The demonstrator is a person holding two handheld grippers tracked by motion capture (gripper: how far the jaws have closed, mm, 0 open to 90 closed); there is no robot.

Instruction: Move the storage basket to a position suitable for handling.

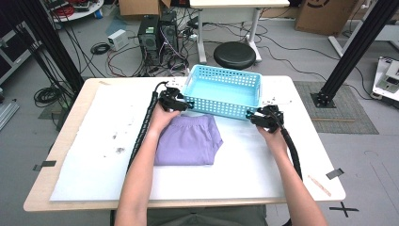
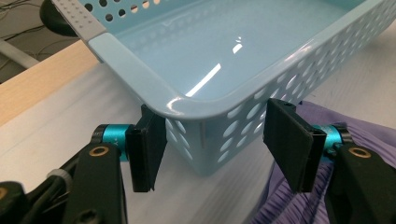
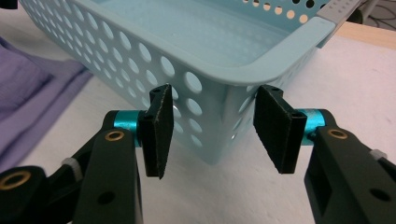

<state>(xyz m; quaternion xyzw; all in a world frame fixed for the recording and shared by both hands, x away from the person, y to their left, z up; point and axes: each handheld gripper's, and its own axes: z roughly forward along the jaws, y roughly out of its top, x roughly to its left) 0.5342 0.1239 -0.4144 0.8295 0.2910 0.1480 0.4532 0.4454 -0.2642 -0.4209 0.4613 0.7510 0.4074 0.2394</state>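
Observation:
A light blue perforated basket point(image 1: 221, 106) sits empty at the far middle of the table. A folded purple garment point(image 1: 188, 141) lies just in front of it. My left gripper point(image 1: 184, 102) is at the basket's near left corner. In the left gripper view the basket's corner point(image 2: 140, 65) sits between the open jaws of my left gripper point(image 2: 217, 149), with purple cloth point(image 2: 289, 205) below. My right gripper point(image 1: 256, 117) is at the near right corner. Its open jaws point(image 3: 217, 135) straddle that corner point(image 3: 261, 65) without visibly pressing on it.
A white mat point(image 1: 94, 155) covers most of the wooden table point(image 1: 42, 188). Beyond the far edge, a black stool point(image 1: 234, 54) and computer towers point(image 1: 157, 33) stand on the floor. Black frame posts point(image 1: 353, 52) rise at both sides.

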